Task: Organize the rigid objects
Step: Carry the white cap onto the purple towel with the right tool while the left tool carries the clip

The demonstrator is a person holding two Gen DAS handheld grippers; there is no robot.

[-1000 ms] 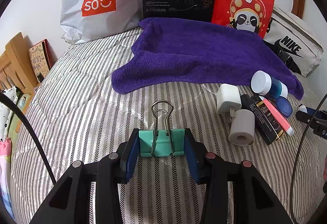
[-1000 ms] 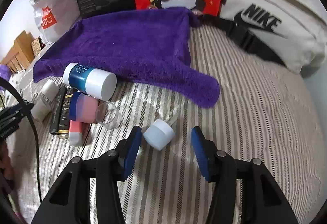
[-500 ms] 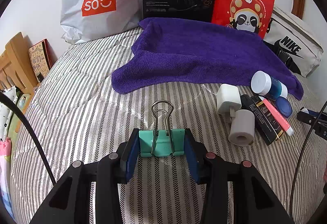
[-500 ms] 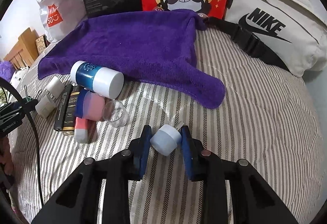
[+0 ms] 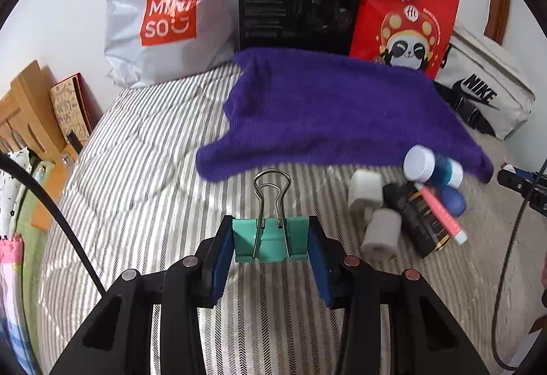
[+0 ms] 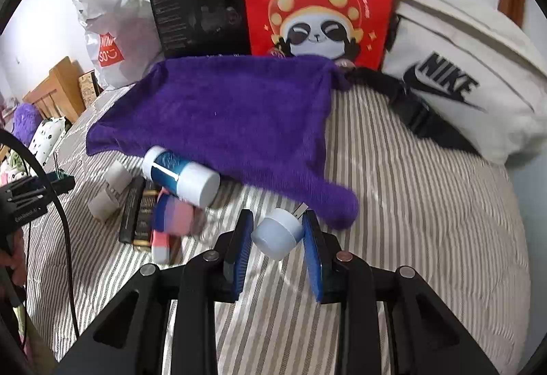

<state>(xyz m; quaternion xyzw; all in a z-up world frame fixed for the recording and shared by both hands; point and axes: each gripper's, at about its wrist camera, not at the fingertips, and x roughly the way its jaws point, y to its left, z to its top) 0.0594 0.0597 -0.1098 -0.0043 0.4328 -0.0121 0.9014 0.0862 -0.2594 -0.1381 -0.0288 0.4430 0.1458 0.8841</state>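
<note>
Both tongs are loaded: my left gripper [image 5: 270,243] pinches the green binder clip [image 5: 270,240], my right gripper [image 6: 277,234] clamps the small white cap [image 6: 277,233] (slightly askew) above the striped bedspread [image 6: 410,221]. I'd carry both level toward the purple towel [image 6: 239,115], keeping the squeeze steady.

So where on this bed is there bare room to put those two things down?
Most of the purple towel lies bare. So does the striped bedspread left of the binder clip, toward the white shopping bag, and the stretch between towel and Nike bag. Crowded: the cluster around the blue bottle at the towel's front edge.
</note>
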